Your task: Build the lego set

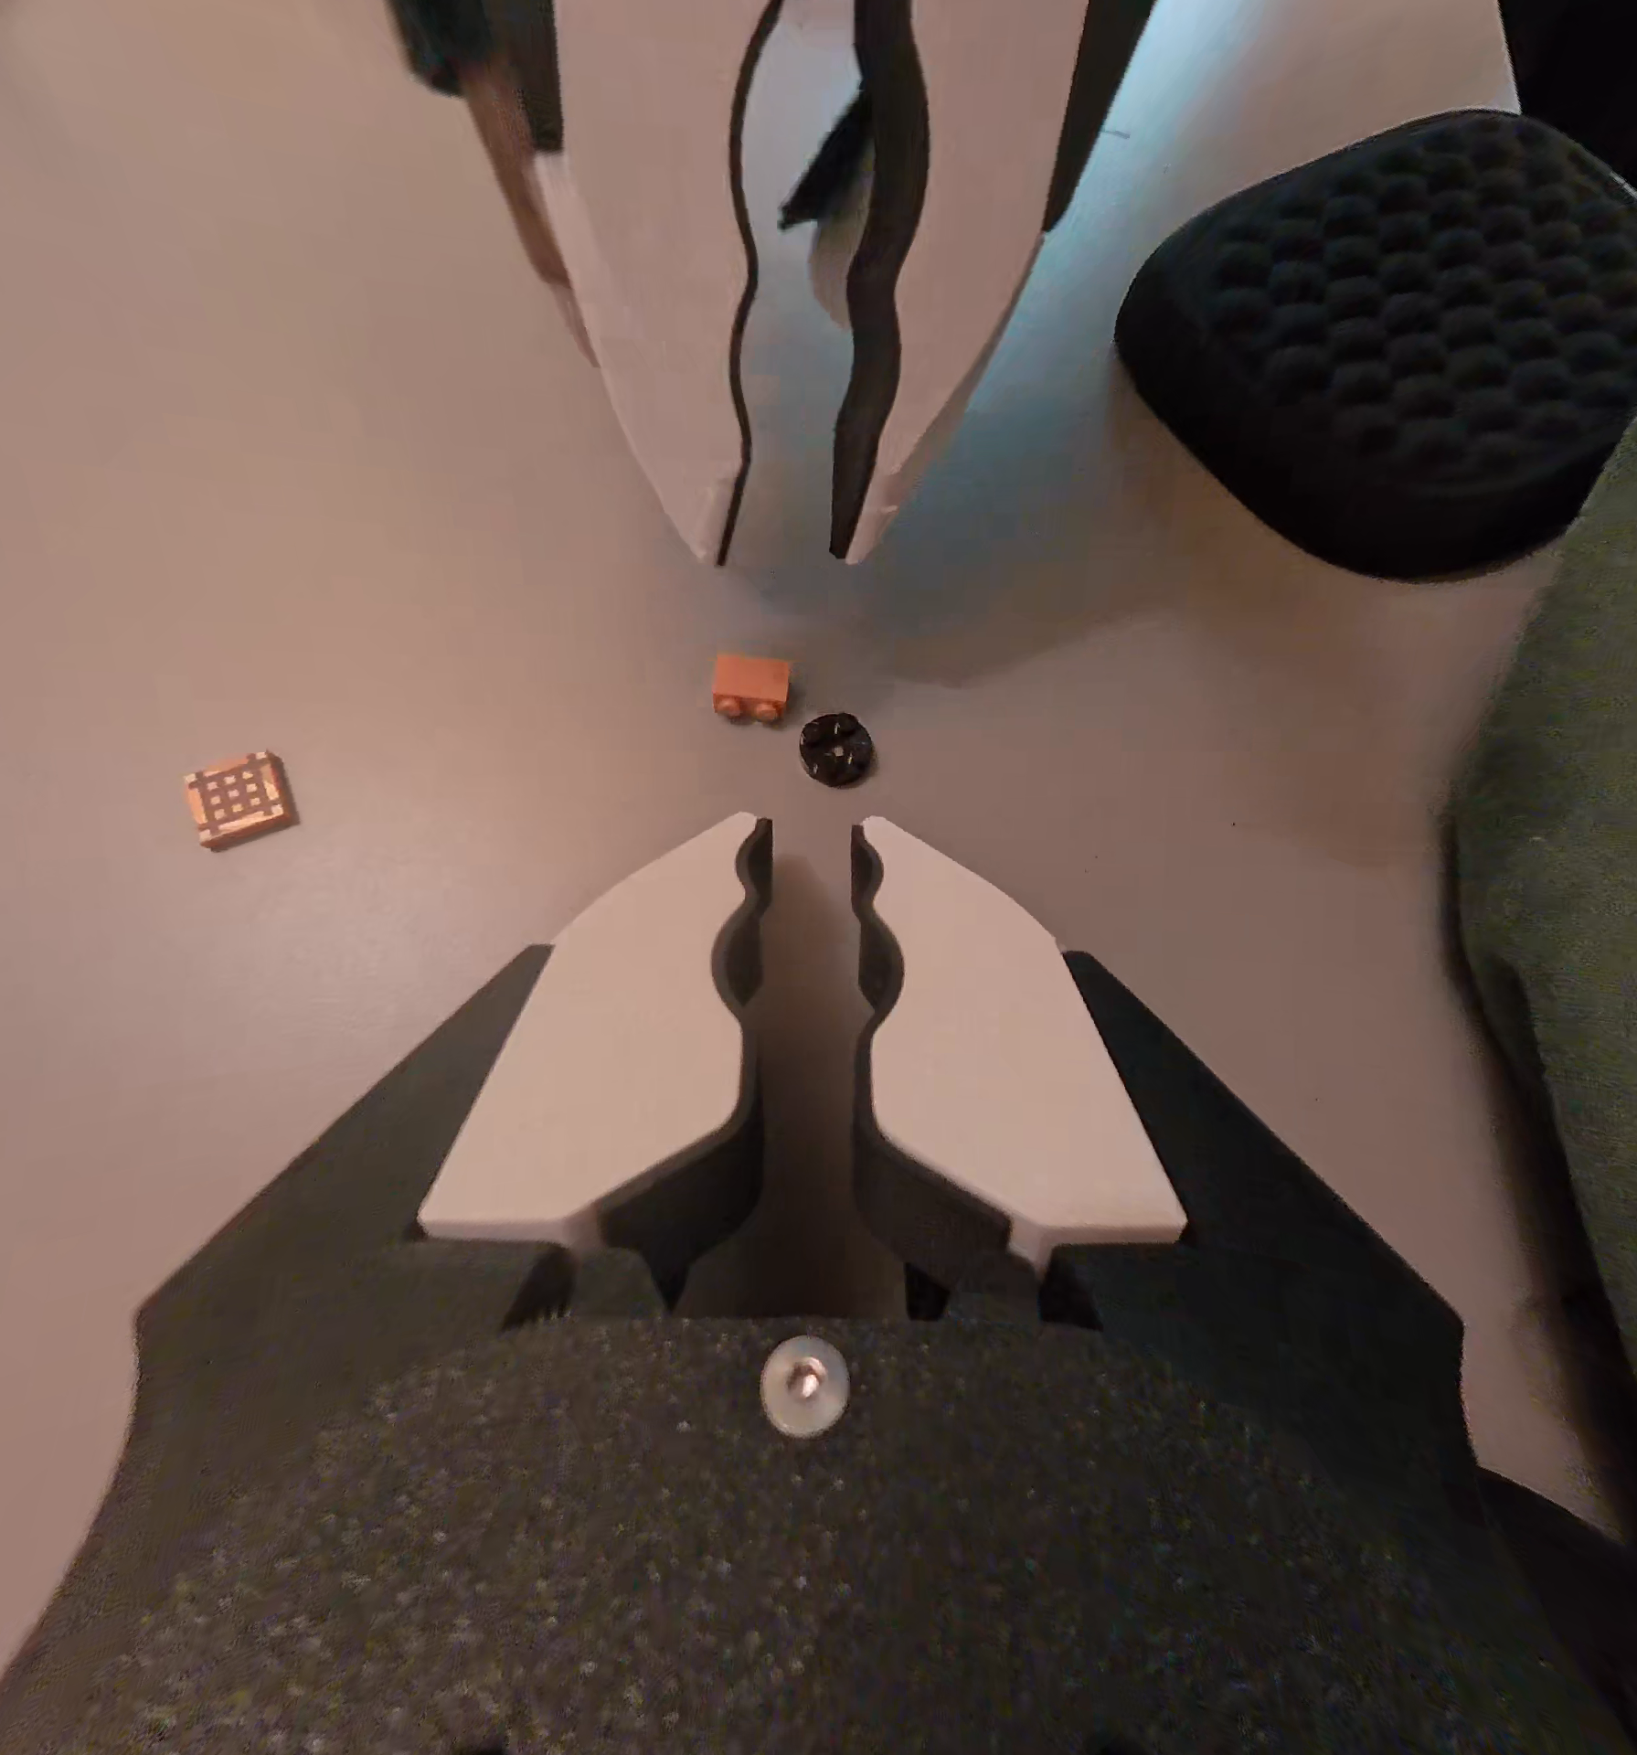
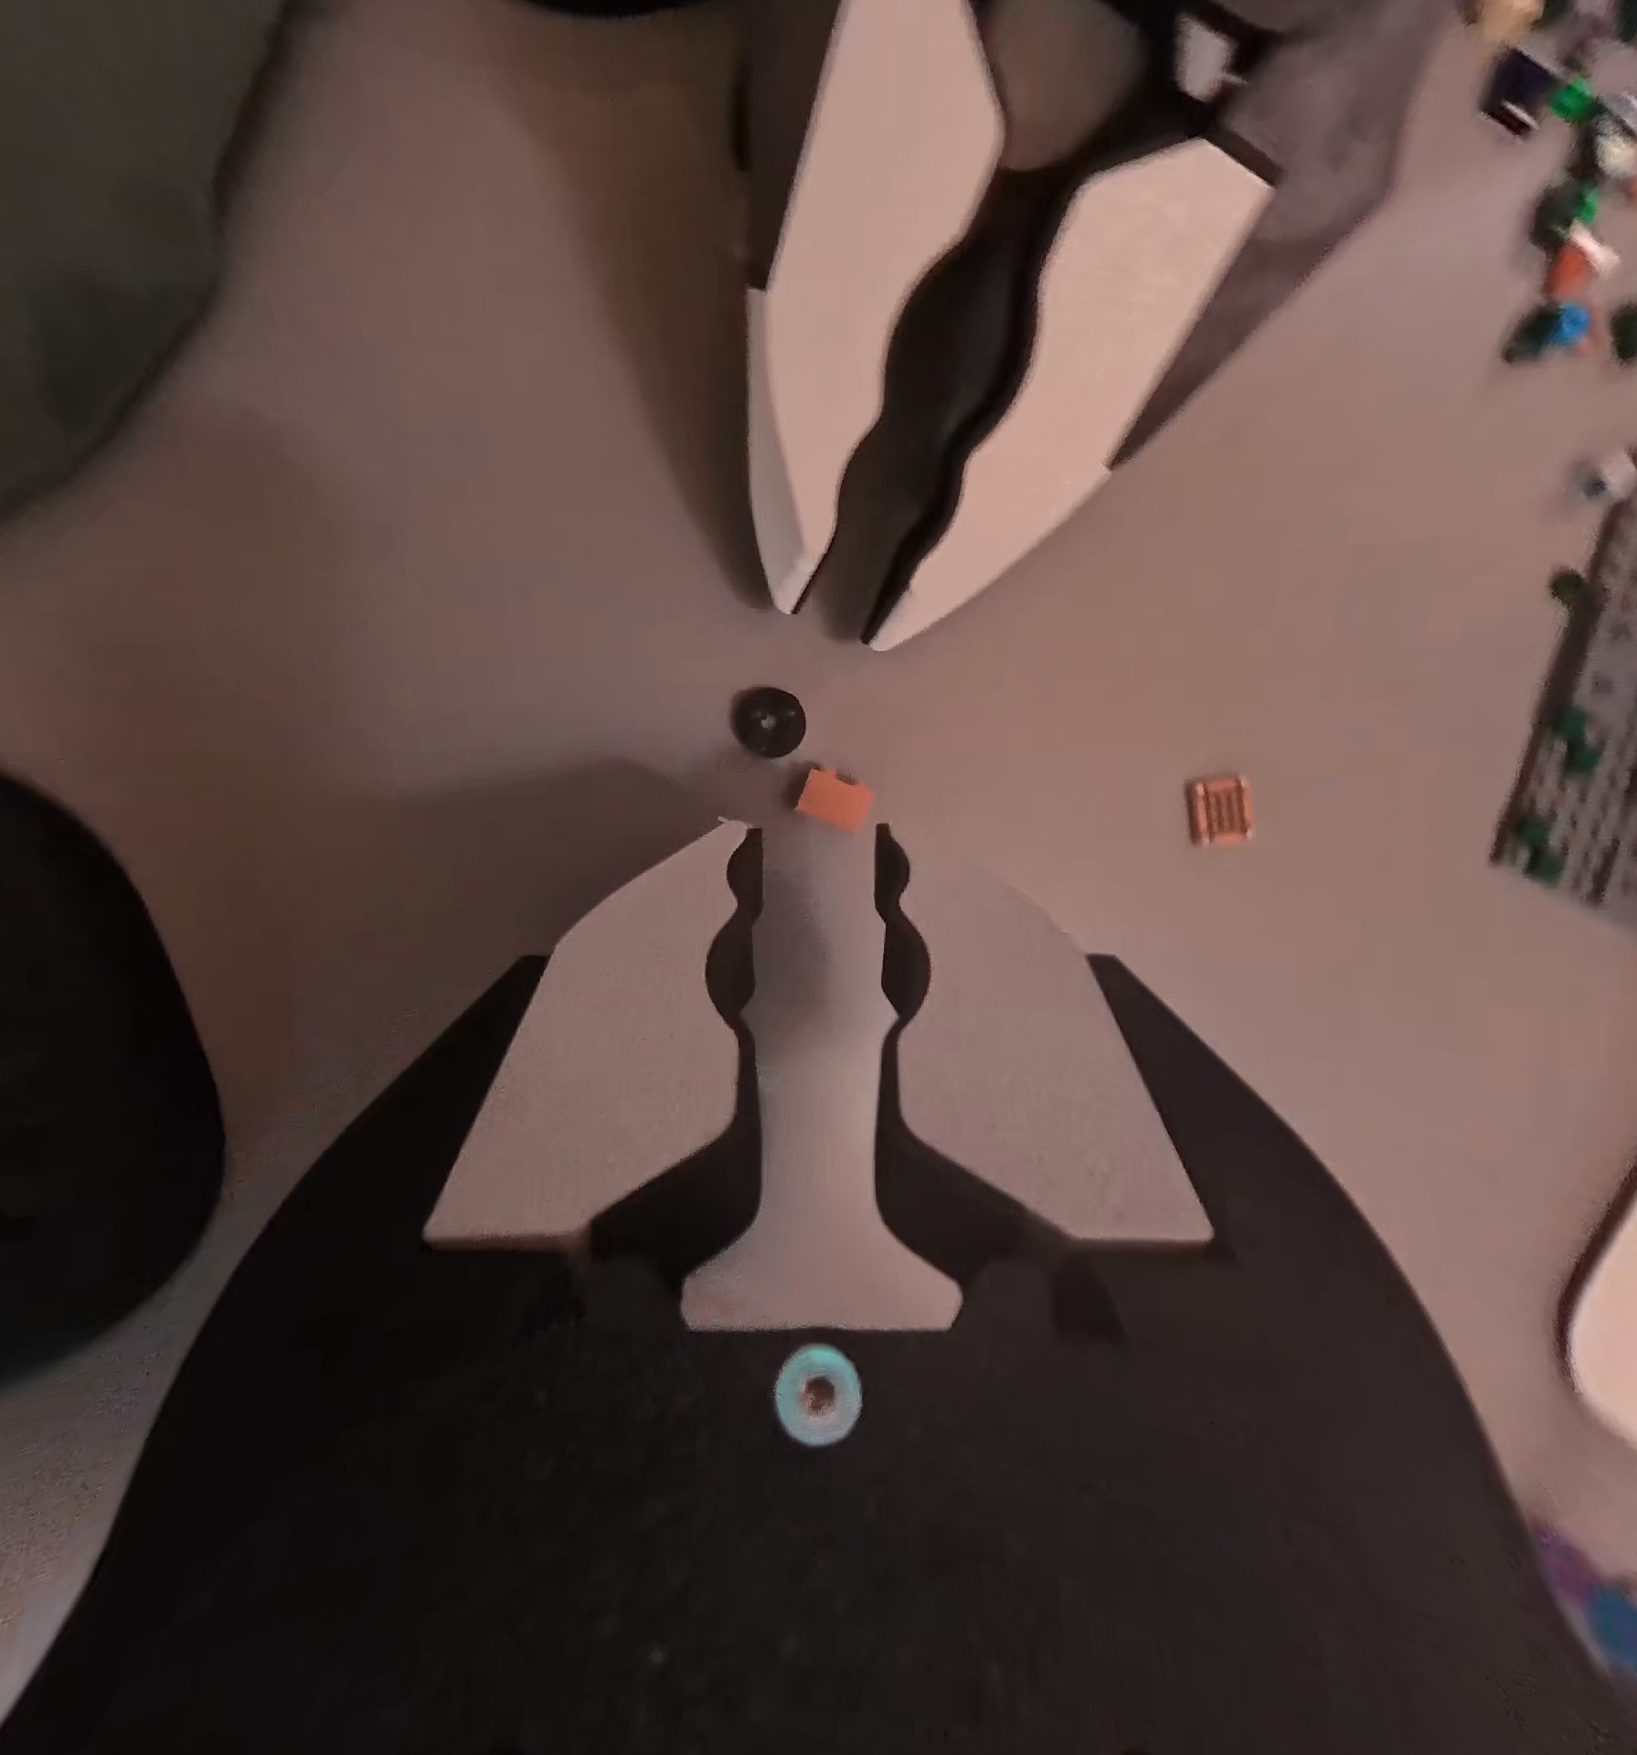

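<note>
Two tongs face each other tip to tip over the counter (image 1: 320, 475), left tongs (image 1: 811, 831) and right tongs (image 2: 814, 836) both spread and empty. Between them lie an orange brick (image 1: 751, 686) and a black round plate (image 1: 837, 748), just beside each other; a tan grille tile (image 1: 241, 796) lies well apart.

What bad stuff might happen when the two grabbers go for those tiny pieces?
1. The orange brick and the black round piece lie very close together, so a finger closing on one may knock the other away.
2. The left gripper and right gripper point at each other across the pieces; their tips might bump.
3. The brick lies on its side, studs sideways, so it may twist when pinched.
</note>
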### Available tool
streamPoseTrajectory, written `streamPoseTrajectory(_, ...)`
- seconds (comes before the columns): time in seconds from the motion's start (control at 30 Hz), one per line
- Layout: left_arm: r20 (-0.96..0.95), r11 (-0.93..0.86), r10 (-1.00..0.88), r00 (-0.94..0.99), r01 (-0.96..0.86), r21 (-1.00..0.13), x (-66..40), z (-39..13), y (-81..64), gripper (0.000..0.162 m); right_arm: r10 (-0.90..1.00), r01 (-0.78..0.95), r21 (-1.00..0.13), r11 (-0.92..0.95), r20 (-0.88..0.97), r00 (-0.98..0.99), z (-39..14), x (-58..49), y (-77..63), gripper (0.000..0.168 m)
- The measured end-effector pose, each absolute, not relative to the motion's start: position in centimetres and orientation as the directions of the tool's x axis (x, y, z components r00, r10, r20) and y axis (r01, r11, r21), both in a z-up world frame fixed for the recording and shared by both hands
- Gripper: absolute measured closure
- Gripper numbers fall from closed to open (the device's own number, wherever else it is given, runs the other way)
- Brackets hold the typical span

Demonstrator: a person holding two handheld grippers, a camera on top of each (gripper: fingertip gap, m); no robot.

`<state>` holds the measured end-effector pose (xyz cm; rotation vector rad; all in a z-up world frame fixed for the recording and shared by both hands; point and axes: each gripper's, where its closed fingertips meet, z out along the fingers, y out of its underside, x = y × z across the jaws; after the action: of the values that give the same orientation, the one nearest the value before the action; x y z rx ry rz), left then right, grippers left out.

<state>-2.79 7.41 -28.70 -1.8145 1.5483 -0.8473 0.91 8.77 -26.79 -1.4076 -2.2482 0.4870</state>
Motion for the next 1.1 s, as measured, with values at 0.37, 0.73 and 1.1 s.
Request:
streamPoseTrajectory(0.37,0.087,-0.136,-0.99,0.111,-0.605,-0.784,-2.8,-28.7,7.3,0.146,0.682,0.639,-0.366,0.677,-0.015,-0.731,-28.5,-0.8,9.1,0.149)
streamPoseTrajectory(0.73,0.078,-0.128,-0.991,0.108,-0.61,-0.782,-2.9,-28.7,7.3,0.146,0.714,0.667,-0.37,0.646,-0.015,-0.7,-29.3,0.3,8.3,0.155)
streamPoseTrajectory(1.1,0.08,-0.13,-0.991,0.109,-0.61,-0.782,-2.9,-28.7,7.2,0.147,0.886,0.762,-0.476,0.439,0.089,-0.455,-29.3,1.7,7.7,0.155)
